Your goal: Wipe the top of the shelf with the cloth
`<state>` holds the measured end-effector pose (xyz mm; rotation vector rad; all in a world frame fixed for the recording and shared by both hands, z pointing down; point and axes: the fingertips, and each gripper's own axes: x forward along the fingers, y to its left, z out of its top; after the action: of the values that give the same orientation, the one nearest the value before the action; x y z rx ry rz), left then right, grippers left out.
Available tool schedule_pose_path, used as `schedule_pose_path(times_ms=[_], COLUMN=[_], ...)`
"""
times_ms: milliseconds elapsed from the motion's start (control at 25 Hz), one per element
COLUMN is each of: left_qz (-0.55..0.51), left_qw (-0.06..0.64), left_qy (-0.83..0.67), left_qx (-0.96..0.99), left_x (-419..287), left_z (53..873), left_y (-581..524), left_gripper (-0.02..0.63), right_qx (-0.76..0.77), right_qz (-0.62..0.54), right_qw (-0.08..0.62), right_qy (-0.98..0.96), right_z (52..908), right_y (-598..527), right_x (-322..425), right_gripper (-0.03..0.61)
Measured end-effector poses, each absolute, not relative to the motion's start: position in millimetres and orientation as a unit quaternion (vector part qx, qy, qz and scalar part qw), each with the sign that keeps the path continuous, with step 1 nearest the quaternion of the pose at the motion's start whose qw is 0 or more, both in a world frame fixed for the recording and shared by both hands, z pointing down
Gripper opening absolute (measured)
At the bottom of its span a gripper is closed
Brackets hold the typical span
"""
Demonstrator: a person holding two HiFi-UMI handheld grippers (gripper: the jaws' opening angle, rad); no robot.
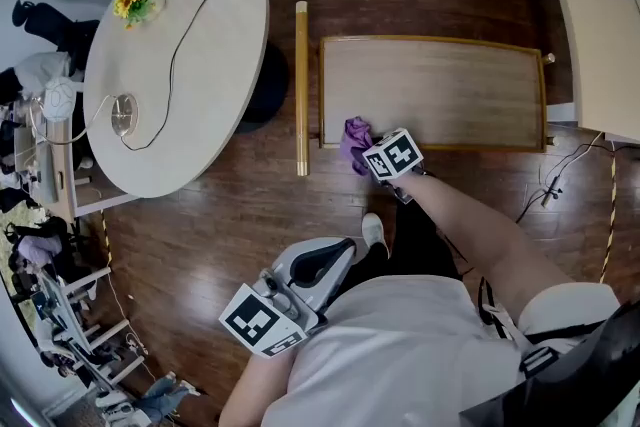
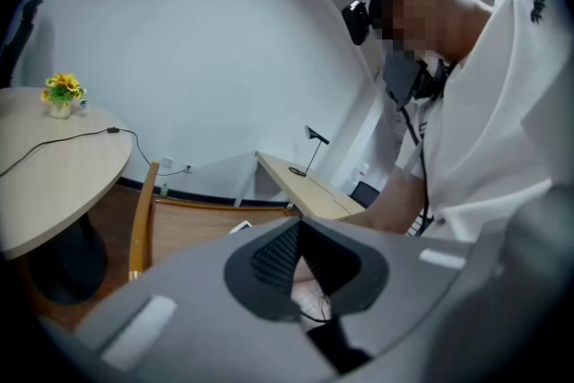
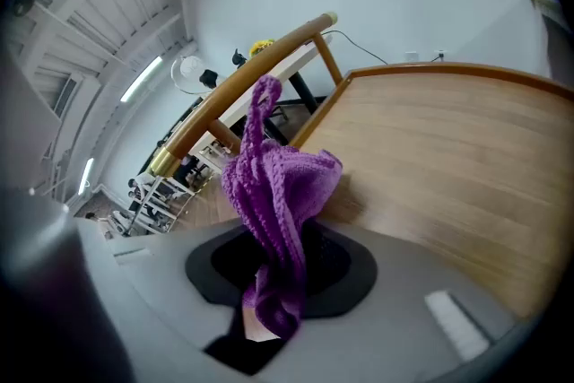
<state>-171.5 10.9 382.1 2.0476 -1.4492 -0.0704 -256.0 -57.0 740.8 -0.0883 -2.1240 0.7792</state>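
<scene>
Cloth (image 3: 278,184) pinched between right claw (image 3: 273,278), at shelf (image 1: 450,95) corner.

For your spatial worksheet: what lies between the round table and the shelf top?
A long wooden rail stands between the round table and the shelf top; the head view shows it.

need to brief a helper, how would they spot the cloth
Find the low wooden shelf right of the round table. At its near left corner the right gripper holds the cloth. It is the only purple, knitted thing there.
</scene>
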Motion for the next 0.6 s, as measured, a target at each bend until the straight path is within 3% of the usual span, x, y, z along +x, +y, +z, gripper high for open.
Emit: schedule_pose_path(times_ms=[600], left_qz=[-0.012], left_qw=[0.312], left_qy=[-0.419], left_qx=[0.853], left_x=[-121.4], left_z=[390.4], left_y=[-65.8], left_gripper=[0.018], right_qx=[0.140], right_qz=[0.336], right_qw=[0.430], right_qy=[-0.826], right_z=[742.0], right_y=[-173.7], right_x=[-43.1], right_gripper=[0.098])
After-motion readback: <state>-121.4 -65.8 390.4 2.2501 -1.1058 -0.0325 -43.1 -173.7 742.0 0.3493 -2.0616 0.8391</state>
